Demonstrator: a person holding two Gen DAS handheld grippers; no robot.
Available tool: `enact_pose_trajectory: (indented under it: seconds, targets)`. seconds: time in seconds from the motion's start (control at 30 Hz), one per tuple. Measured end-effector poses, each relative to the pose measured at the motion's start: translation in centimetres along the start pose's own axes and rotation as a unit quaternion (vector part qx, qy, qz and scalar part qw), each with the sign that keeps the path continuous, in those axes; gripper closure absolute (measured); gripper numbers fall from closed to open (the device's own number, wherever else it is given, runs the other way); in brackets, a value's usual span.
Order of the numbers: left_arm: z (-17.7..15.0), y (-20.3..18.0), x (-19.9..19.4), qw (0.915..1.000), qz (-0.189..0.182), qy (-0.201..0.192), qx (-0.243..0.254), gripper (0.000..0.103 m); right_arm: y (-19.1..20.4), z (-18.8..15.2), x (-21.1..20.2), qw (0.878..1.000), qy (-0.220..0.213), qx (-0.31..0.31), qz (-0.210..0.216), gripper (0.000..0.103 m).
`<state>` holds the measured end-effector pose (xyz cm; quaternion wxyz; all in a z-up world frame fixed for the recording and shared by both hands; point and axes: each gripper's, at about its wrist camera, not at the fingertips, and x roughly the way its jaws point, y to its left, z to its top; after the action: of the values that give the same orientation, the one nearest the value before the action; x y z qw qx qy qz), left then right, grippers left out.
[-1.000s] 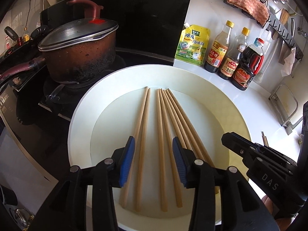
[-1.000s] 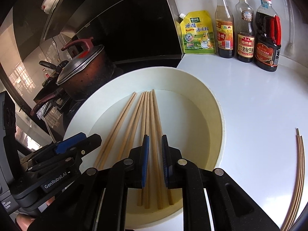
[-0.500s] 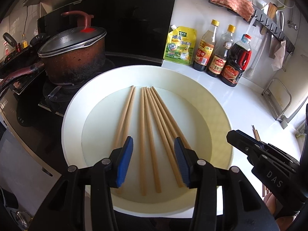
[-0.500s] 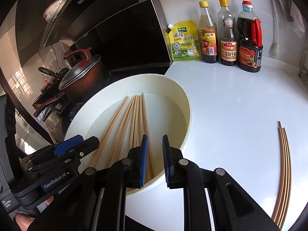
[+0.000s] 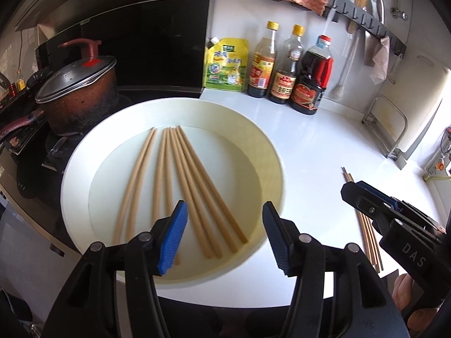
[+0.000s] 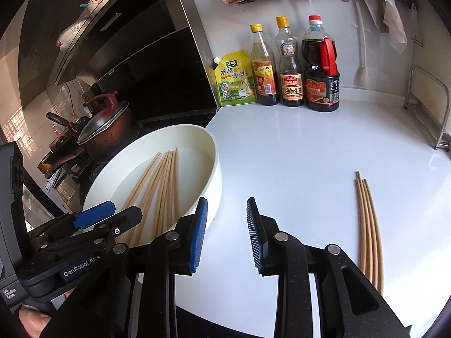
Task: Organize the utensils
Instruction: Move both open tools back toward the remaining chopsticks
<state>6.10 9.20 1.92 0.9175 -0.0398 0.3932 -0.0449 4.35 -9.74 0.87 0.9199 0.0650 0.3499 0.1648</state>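
Several wooden chopsticks (image 5: 180, 186) lie in a shallow round white tray (image 5: 270, 152) at the counter's left edge; they also show in the right wrist view (image 6: 160, 188), in the same tray (image 6: 217, 169). A few more chopsticks (image 6: 369, 231) lie loose on the white counter to the right, also visible in the left wrist view (image 5: 366, 233). My left gripper (image 5: 224, 233) is open and empty over the tray's near rim. My right gripper (image 6: 225, 233) is open and empty above the counter, just right of the tray. Each gripper shows in the other's view.
A lidded brown pot (image 5: 79, 90) stands on the stove at left. A yellow seasoning pouch (image 6: 236, 81) and three sauce bottles (image 6: 293, 64) stand at the back wall. A metal rack (image 6: 428, 107) stands at the right. Cloths and utensils hang on a wall rail (image 5: 366, 25).
Both grippers have pulled back and to the right from the tray. The right gripper's jaws, nearly closed over the chopsticks before, have opened wide; the left has opened further.
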Motion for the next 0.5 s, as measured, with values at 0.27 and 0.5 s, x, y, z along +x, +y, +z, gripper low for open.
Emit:
enact_pose_trajectory:
  seconds: [0.27,0.5]
  targets:
    - [-0.6,-4.5,0.0,0.9991,-0.027,0.006,0.032,0.043,-4.4,-1.2,-2.5,0.999,-0.01,0.013,-0.031,0.066]
    - [-1.2,-8.8,0.7,0.9967,-0.051,0.014,0.061,0.039,-8.9,-2.7,-4.0,0.997,-0.003,0.032,-0.067,0.062]
